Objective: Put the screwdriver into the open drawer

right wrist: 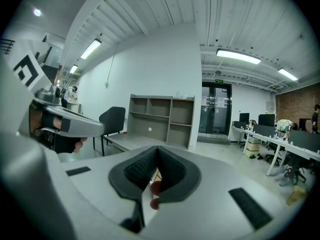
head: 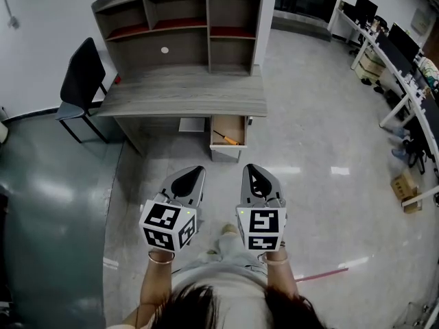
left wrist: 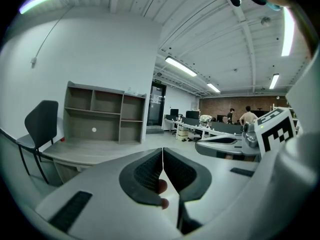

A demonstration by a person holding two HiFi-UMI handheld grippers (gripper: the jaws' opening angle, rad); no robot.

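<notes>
You hold both grippers low in front of your body, side by side and a little apart, well back from the desk (head: 185, 96). The left gripper (head: 197, 172) has its jaws pressed together; in the left gripper view its two dark pads meet along one thin line (left wrist: 162, 153) and nothing is between them. The right gripper (head: 250, 169) is the same: its jaws are closed tip to tip (right wrist: 156, 149) and they carry nothing.

The screwdriver (head: 227, 139) lies inside the open drawer (head: 227, 155), which is pulled out from under the right part of the desk. It lies at an angle on the drawer's floor, with the yellow-orange handle toward the right and the thin shaft toward the back left. It is well apart from both grippers.

On the desk stands a grey shelf unit (head: 180, 25). A dark chair (head: 81, 75) stands at the left end of the desk. Both grippers point toward the desk.
</notes>
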